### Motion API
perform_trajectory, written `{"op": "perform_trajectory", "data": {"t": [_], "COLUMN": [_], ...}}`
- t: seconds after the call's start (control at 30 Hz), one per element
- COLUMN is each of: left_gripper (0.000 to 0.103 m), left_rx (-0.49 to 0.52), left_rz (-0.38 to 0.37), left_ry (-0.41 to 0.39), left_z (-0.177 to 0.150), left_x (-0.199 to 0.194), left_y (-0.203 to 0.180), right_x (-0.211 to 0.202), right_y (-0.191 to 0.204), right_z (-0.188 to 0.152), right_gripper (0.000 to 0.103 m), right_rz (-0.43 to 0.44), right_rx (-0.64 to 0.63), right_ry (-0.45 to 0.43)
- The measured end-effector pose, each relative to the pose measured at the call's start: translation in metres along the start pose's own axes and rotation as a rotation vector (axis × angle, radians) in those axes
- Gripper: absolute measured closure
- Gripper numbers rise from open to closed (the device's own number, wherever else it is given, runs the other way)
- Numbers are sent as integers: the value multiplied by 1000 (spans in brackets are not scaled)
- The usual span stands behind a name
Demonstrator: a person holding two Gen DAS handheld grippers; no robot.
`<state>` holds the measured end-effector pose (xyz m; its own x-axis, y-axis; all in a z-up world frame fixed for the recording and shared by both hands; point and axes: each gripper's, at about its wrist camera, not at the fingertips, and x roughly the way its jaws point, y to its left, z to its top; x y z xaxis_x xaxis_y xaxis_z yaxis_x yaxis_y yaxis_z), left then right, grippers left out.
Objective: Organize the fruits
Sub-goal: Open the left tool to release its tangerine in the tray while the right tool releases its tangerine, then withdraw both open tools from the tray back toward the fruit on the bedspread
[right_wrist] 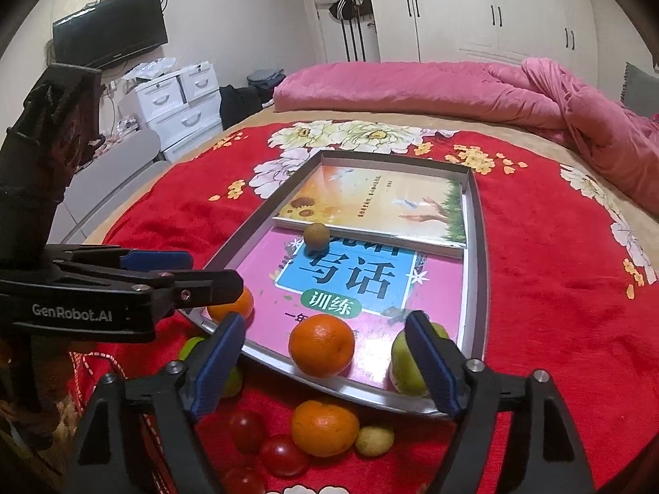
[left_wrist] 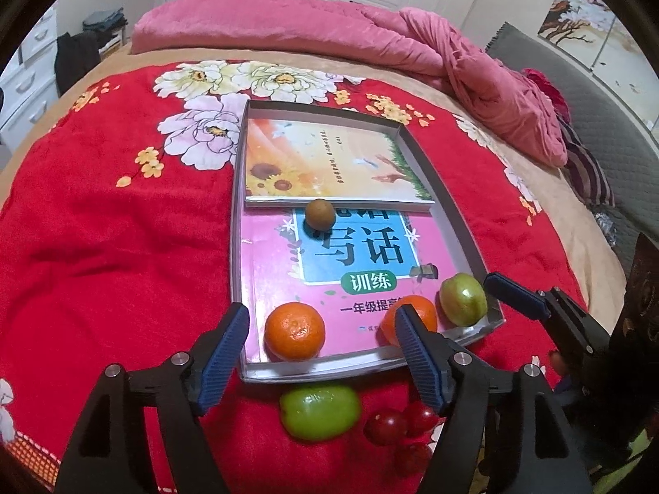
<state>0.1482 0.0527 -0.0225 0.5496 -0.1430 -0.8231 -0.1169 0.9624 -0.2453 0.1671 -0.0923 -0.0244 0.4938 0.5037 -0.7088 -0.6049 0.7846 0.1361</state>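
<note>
From my remote seat, both hand-held tongs hang tilted down over the near edge of a shallow grey tray [left_wrist: 237, 222] on a bed spread with a red floral blanket [left_wrist: 103, 226]. My left gripper [left_wrist: 321, 354] stands wide open with nothing between its blue pads; an orange [left_wrist: 294, 331] sits in the tray's near left corner, just past them and untouched. My right gripper [right_wrist: 329, 364] is likewise spread wide and empty, a second orange [right_wrist: 321, 345] lying in the tray between its fingers with no contact, and a green fruit [right_wrist: 405, 364] partly hidden behind its right finger.

A small brown fruit [left_wrist: 320, 214] rests mid-tray against the edge of a sunflower-cover book [left_wrist: 329, 160]. Beneath it lies a pink workbook [left_wrist: 280, 271] reading "写话" in large characters and "训练" on a green label. The left gripper's side, seen from the right wrist, is printed "GenRobot.AI".

Outside the tray on the blanket wait another green fruit [left_wrist: 319, 411], red cherry tomatoes [right_wrist: 282, 455], a third orange [right_wrist: 324, 428] and a small yellowish fruit [right_wrist: 374, 440].
</note>
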Motion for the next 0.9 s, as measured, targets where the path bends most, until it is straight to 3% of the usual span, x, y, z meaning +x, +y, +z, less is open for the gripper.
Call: {"op": "perform_trajectory", "data": {"t": [0.9], "left_gripper": [25], "left_rx": [26], "left_rz": [2], "left_ry": [-31], "left_z": [-2], "left_x": [-25], "left_y": [-7], "right_x": [-19], "right_y": [-13], "right_z": [4], "right_gripper": [5], "right_rz": [-2], "right_rx": [63], "right_ry": [-66]}}
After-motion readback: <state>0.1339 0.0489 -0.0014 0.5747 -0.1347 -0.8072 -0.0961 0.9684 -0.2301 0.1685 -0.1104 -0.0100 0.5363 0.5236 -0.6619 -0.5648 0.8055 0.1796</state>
